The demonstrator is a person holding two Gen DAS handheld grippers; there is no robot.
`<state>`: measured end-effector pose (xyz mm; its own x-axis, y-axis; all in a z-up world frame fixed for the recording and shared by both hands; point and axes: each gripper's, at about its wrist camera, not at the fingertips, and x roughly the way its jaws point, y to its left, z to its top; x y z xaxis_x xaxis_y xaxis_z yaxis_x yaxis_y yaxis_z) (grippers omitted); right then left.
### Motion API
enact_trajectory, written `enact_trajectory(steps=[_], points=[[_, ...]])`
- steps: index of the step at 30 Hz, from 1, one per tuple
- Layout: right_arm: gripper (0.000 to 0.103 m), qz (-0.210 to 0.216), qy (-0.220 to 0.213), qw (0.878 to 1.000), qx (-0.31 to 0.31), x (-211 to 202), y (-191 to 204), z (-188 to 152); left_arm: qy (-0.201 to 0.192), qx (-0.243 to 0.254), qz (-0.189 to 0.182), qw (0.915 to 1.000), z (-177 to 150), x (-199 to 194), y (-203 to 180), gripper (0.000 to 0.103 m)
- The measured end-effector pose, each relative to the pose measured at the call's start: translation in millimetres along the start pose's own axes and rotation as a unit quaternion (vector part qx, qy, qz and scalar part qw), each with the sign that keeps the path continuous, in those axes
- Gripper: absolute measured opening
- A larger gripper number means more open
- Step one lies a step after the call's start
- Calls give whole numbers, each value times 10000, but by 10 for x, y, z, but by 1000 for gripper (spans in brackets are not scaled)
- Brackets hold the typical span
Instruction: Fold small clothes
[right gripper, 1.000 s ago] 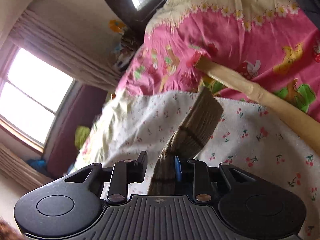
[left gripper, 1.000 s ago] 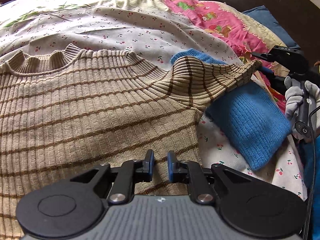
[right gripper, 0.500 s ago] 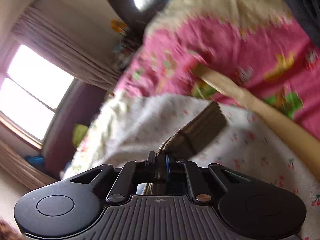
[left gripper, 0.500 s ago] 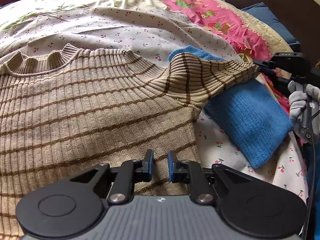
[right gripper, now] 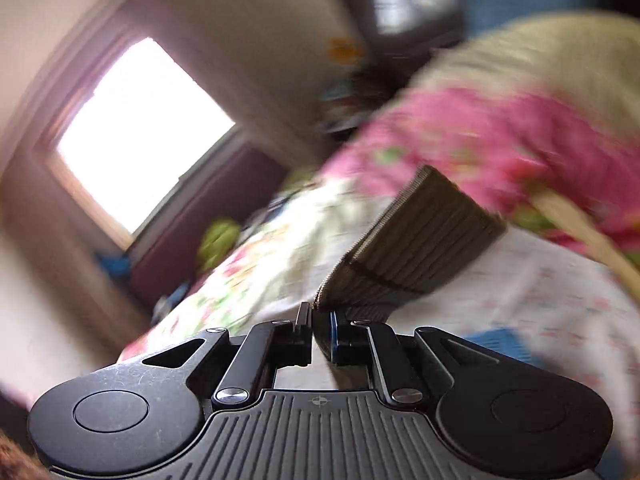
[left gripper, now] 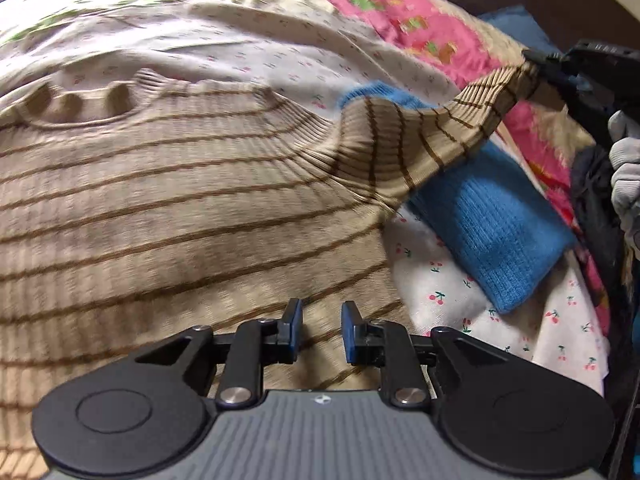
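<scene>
The right gripper (right gripper: 321,330), whose jaws have just been closing, now pinches the cuff of the striped sweater's sleeve (right gripper: 416,248) and has lifted it higher than a second ago. The left gripper (left gripper: 321,330), its jaws just opening wider with nothing between them, hovers over the striped sweater (left gripper: 168,208), which lies spread ahead of it, the blue knit (left gripper: 492,228) beyond to its right.
</scene>
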<state>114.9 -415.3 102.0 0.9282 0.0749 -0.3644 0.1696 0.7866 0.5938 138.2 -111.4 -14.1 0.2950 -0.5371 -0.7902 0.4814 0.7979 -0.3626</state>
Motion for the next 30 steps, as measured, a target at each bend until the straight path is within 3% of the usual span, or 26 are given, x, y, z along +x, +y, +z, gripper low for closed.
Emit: enact_trajectory(steps=[3,5,8,10,13,17,20,24,27,30], points=[[9,459,451,9938,-905,261,666,-343,-242,-194,74,9995,-88,-271,195,32],[9,750,905,9810,-1543,500,1093,-736,-426,-352,188,9983,-154,-467,379,32],[8,1009,1494,9426,-2810,835,1605,-1543,-706,-648,449,9944,-299,-772,702,32],[8,958,1889,9128,-3491,1035,1787,-2079,-858,-842,673,9905,-408,-949,909,32],[7,765,2527,8911,-3691,1270,1835,-2612,-1039,-1159,841,9842,-589,-1146,1158,32],[9,665,2368,8650,-4373,1122,1952,-2833,-1134,-1410,701,9810,-750,-1169,1312,32],[9,564,2323,8595,-4518,1131,1988,-2788,-1198,-1380,531,9817,-780,-1167,1377,32],[12,461,2355,8641,-4424,1198,2028,-2760,-1260,-1441,383,9808,-805,-1154,1416,32],[13,380,2378,8608,-4483,1253,2056,-2827,-1310,-1543,317,9788,-831,-1186,1441,32],[8,338,2292,8748,-4255,1284,2102,-2723,-1347,-1619,252,9773,-843,-1205,1470,32]])
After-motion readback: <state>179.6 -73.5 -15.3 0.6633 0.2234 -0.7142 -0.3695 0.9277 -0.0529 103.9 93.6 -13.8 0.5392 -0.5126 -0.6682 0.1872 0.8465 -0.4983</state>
